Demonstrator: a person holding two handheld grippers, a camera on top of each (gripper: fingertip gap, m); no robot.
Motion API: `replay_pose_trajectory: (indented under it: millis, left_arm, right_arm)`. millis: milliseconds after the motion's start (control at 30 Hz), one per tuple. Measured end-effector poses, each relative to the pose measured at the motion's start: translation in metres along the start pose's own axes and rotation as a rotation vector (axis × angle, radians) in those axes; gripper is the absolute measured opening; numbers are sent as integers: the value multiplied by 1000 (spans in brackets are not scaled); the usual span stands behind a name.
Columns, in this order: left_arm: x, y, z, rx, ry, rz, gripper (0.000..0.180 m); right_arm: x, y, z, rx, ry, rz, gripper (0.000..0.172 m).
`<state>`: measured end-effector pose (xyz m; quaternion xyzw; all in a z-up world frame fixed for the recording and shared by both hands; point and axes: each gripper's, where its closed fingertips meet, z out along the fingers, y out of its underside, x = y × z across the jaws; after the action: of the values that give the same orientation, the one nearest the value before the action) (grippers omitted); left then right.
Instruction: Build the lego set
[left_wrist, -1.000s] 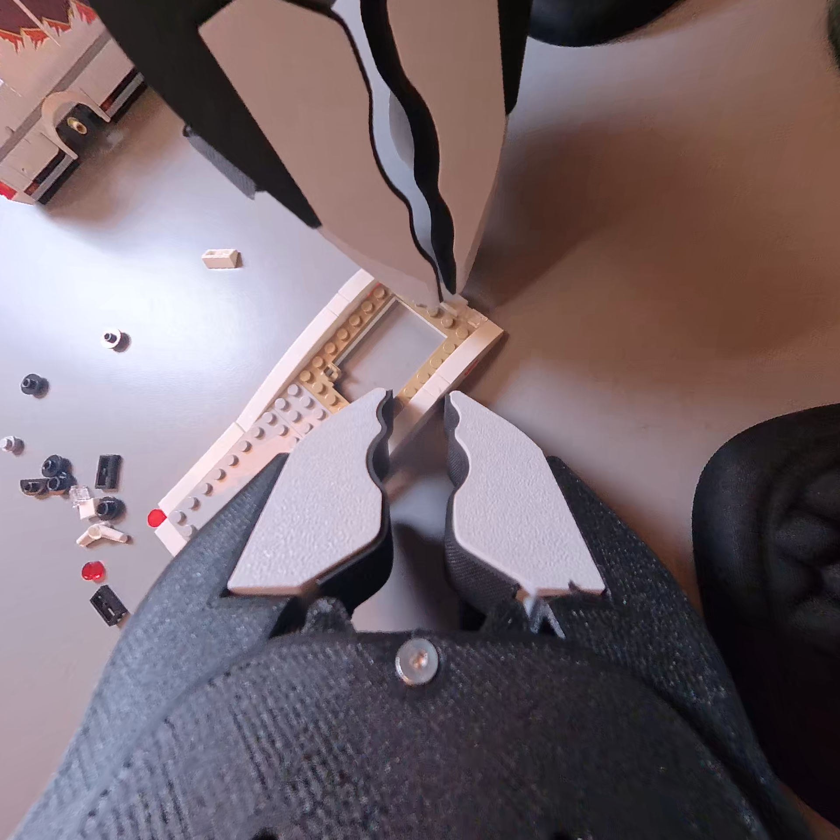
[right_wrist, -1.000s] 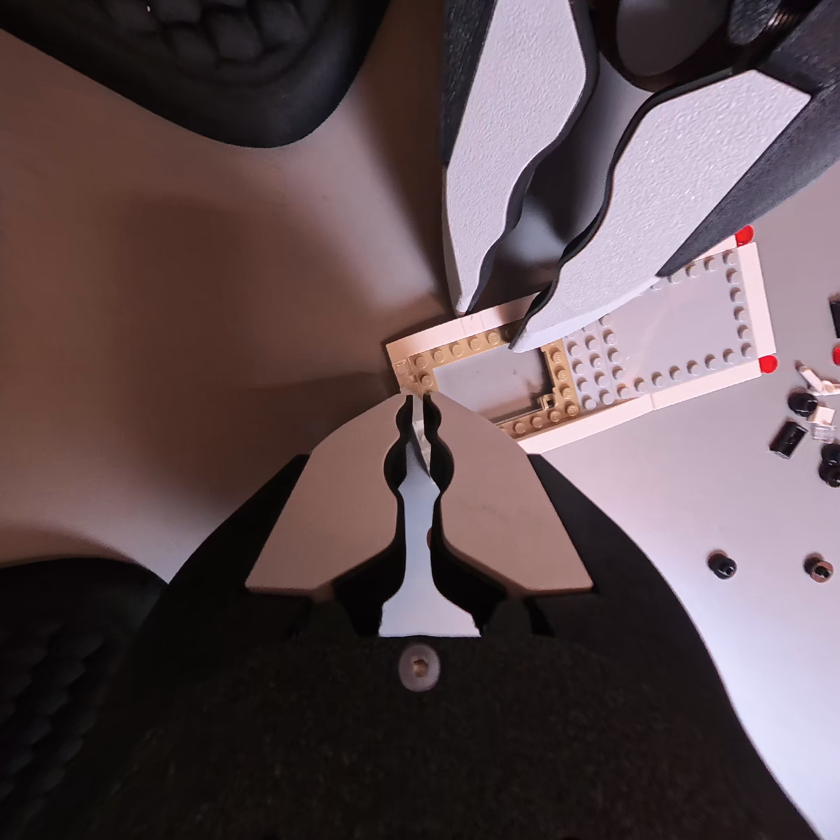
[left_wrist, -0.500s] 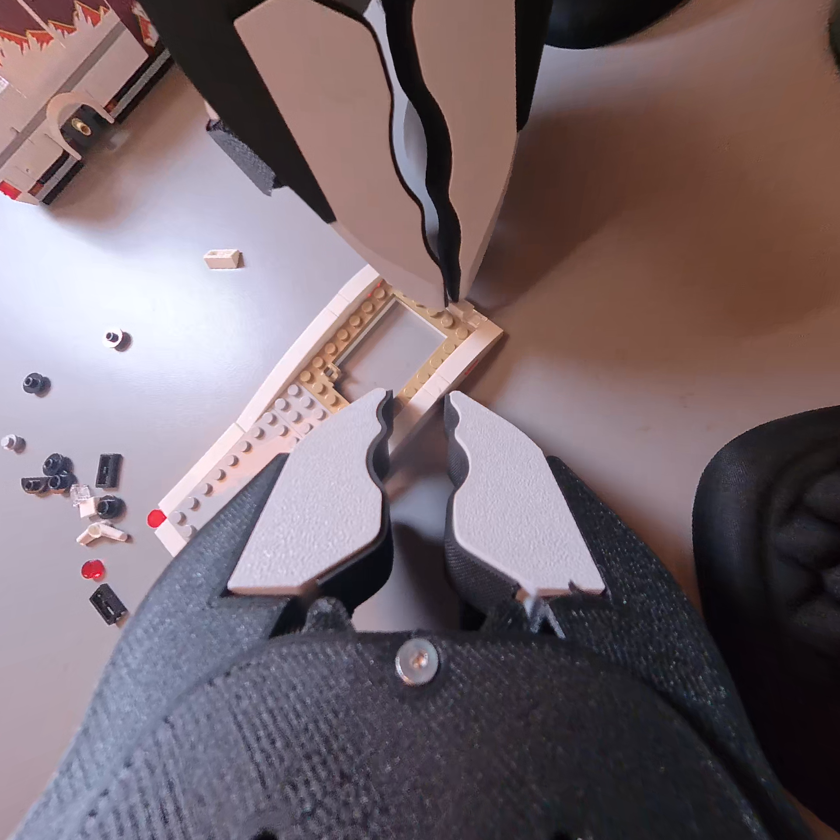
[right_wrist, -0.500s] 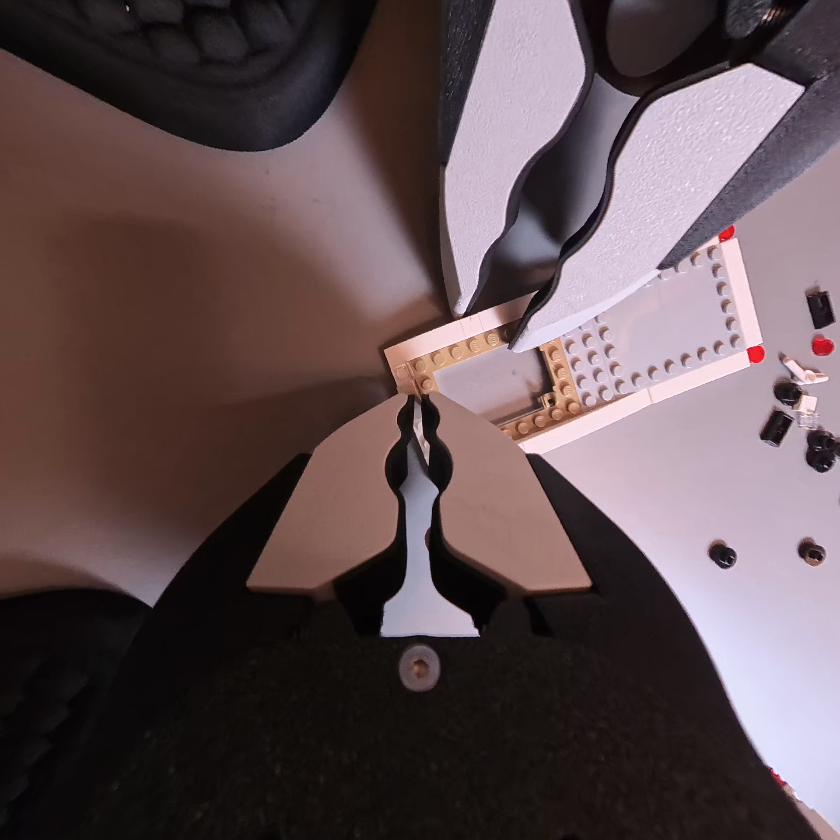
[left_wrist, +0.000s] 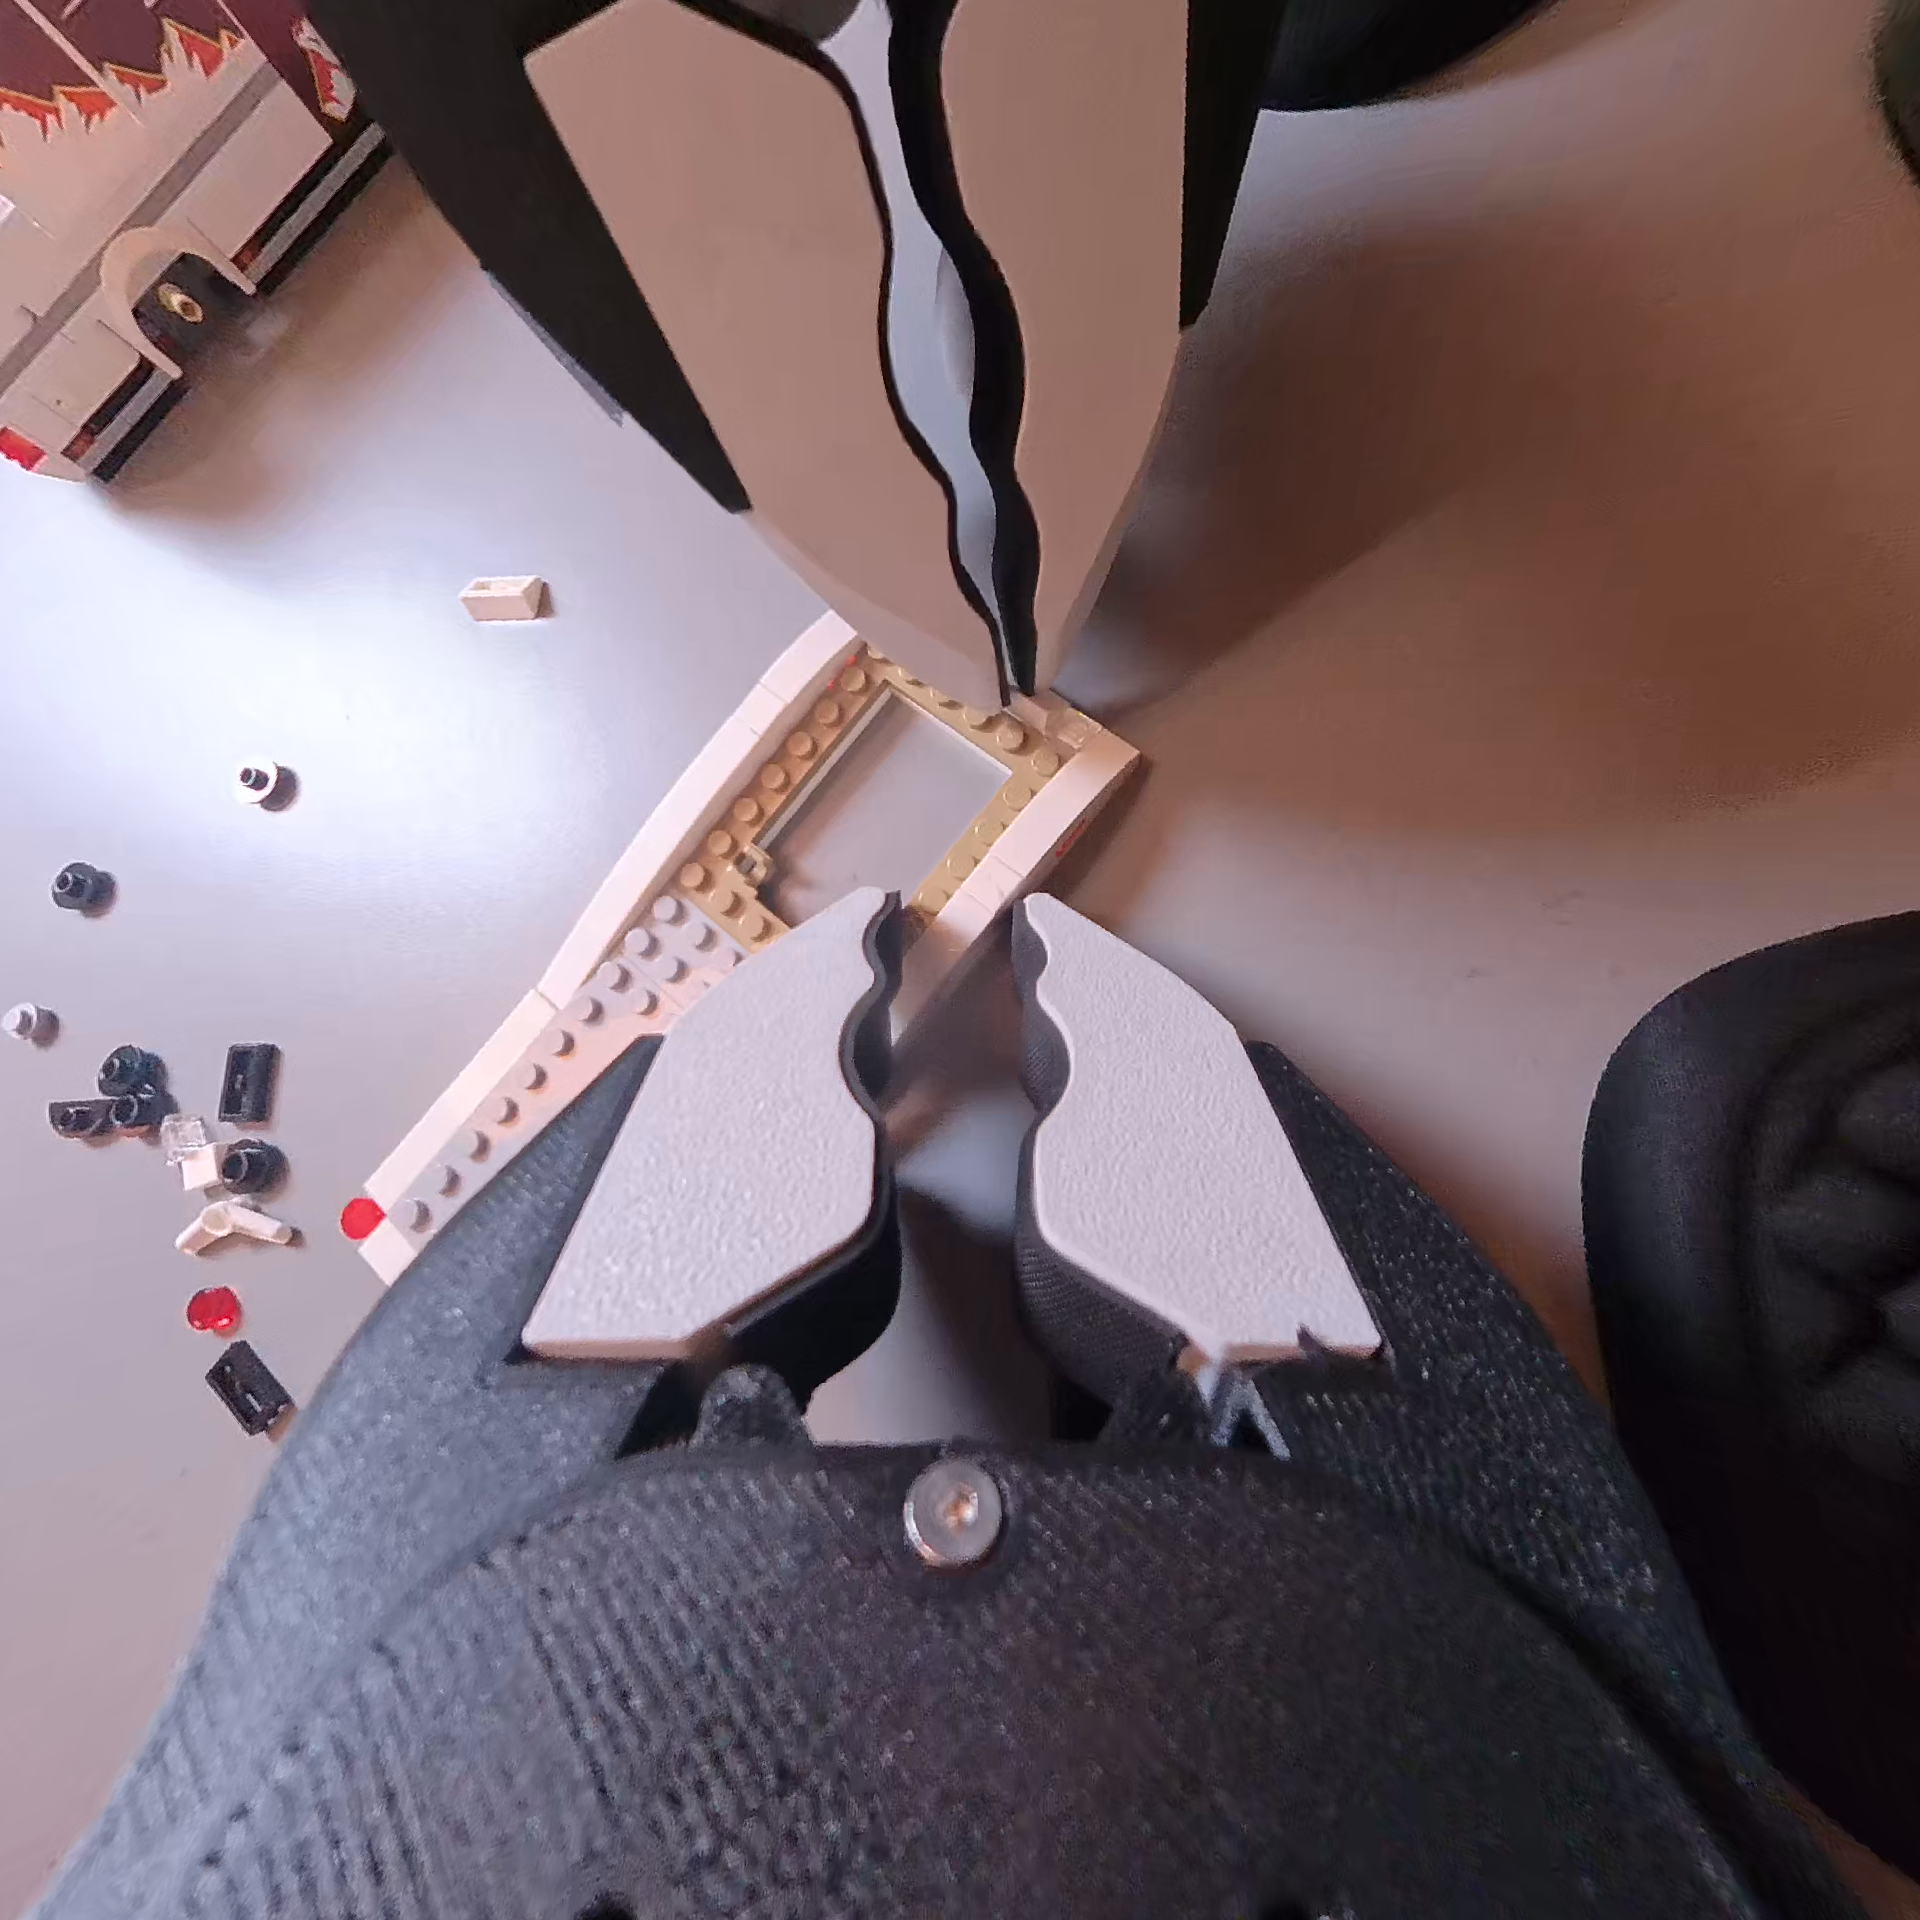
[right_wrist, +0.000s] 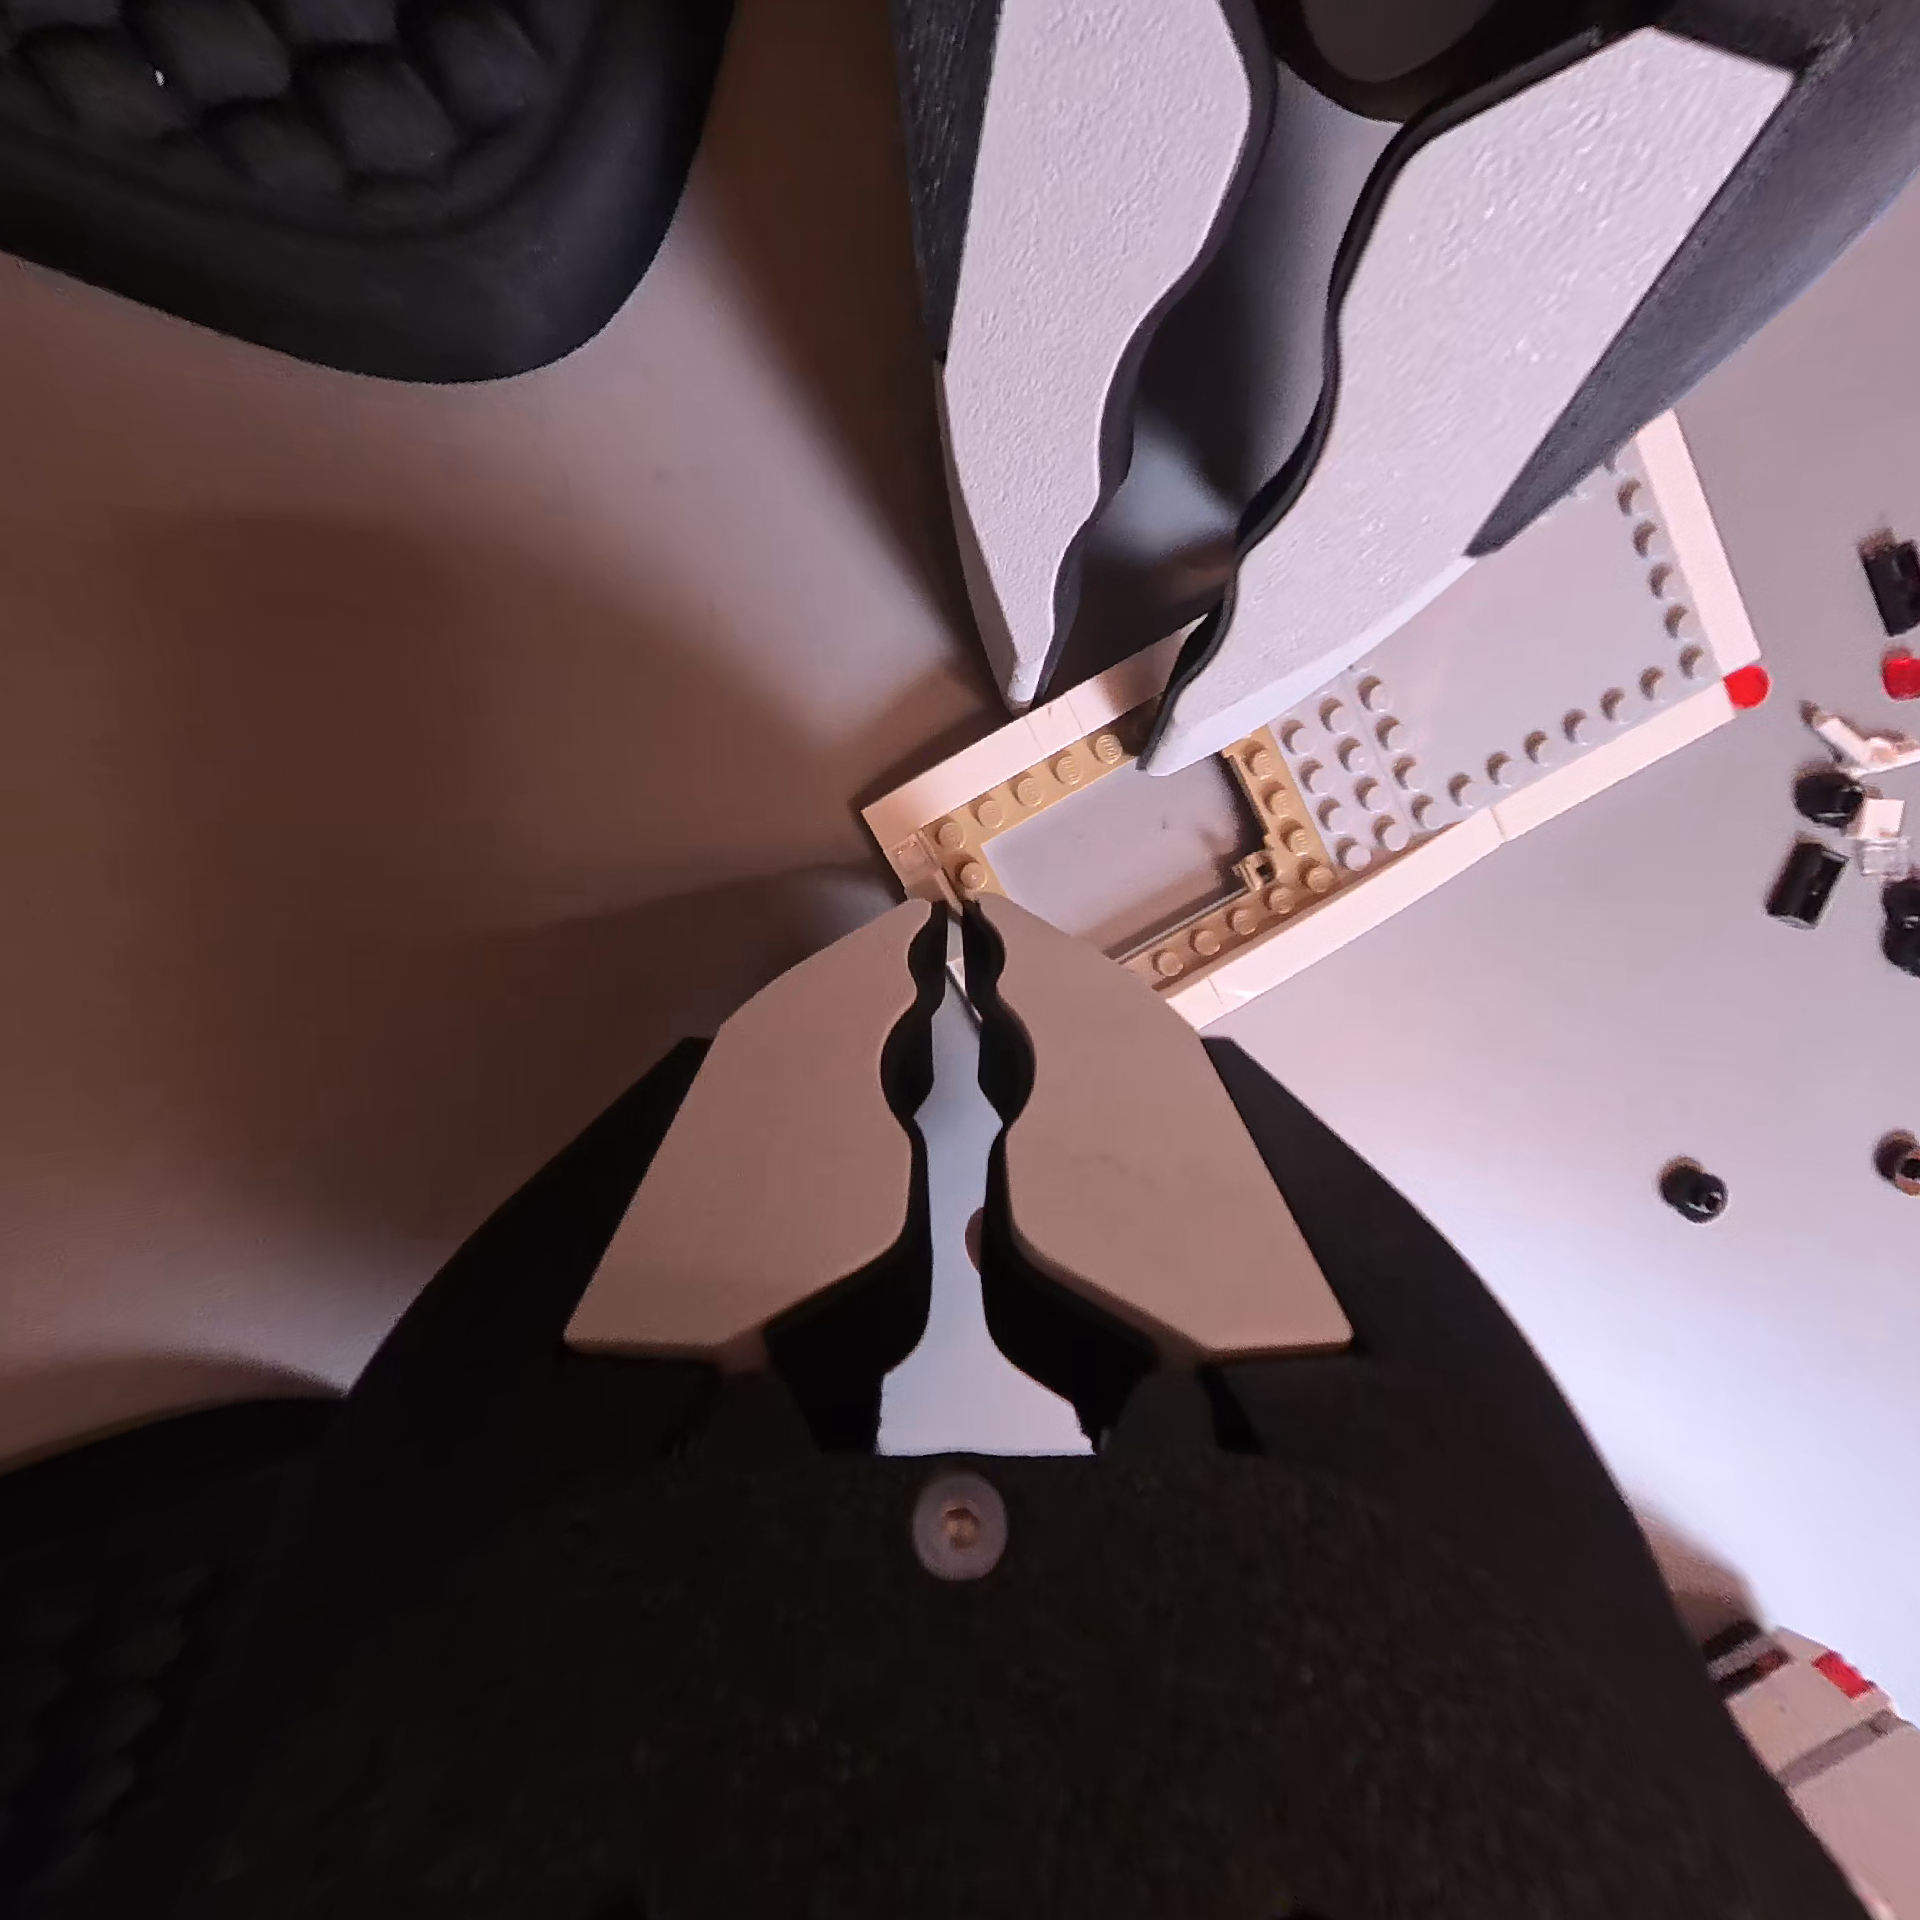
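Two hand-held grippers meet over a half-built brick plate (left_wrist: 774, 774) on a grey table (left_wrist: 312, 623), and little has shifted in the past second. The left gripper (left_wrist: 951, 914) stays clamped across the plate's white border strip (left_wrist: 1049, 821), which runs up between its fingertips. The right gripper (right_wrist: 951, 914) keeps its tips all but together at the plate's far corner, straight ahead of the left claw. Only the framing of the right wrist view has drifted slightly, so the loose pieces (right_wrist: 1829, 831) sit a little differently to that claw's right. Whether anything is pinched in the right tips cannot be told, since only a pale sliver shows in the slit. The left wrist view alone shows a finished brick model (left_wrist: 104, 260) far ahead and left of the claw. It also shows a lone tan brick (left_wrist: 504, 600) and a scatter of black, red and clear bits (left_wrist: 234, 1158) out to its left. The right wrist view alone shows the left claw head-on, one finger (right_wrist: 1023, 665) outside the white border and the other over the tan frame. It also shows the plate's whole grey studded half out to a red stud (right_wrist: 1743, 686). Black padded shapes (left_wrist: 1766, 1247) edge both views.
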<state>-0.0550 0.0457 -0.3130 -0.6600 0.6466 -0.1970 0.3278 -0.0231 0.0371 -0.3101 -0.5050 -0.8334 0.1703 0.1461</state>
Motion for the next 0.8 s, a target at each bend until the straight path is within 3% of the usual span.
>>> replay_pose_trajectory:
  millis: [467,600,800]
  left_arm:
    - [1,0,0,-1,8,1,20]
    - [1,0,0,-2,9,-3,19]
    - [1,0,0,-1,6,-3,19]
  right_arm:
    - [3,-5,3,-8,-83,166,0]
    - [1,-7,4,-47,-75,56,0]
    - [2,-7,3,16,-74,41,0]
